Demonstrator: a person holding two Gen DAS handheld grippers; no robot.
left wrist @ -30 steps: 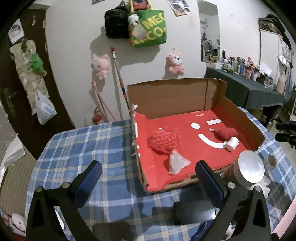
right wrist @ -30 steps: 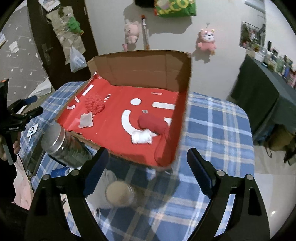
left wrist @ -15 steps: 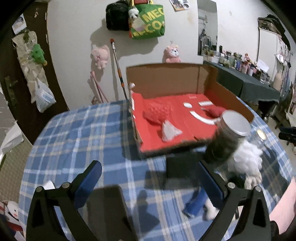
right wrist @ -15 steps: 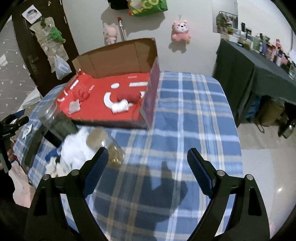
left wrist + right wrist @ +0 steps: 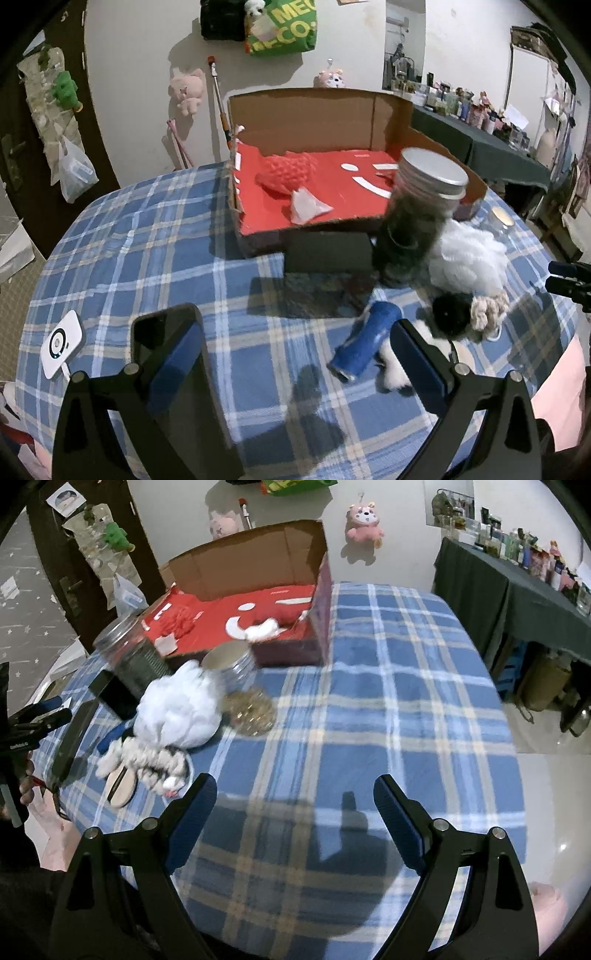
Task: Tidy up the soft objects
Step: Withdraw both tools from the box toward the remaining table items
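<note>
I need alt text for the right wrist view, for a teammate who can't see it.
The open right gripper hangs empty above a blue plaid tablecloth. Ahead to its left lie a white fluffy pile, two jars and a cardboard box lined in red, with soft red and white things inside. The left gripper shows at the left edge.

A fluffy white puff [image 5: 177, 705] is lying ahead-left of the right gripper. A red knitted toy [image 5: 288, 171] is resting inside the box.

The green bag [image 5: 282, 27] on the wall reads "MEC" and "ECO".
</note>
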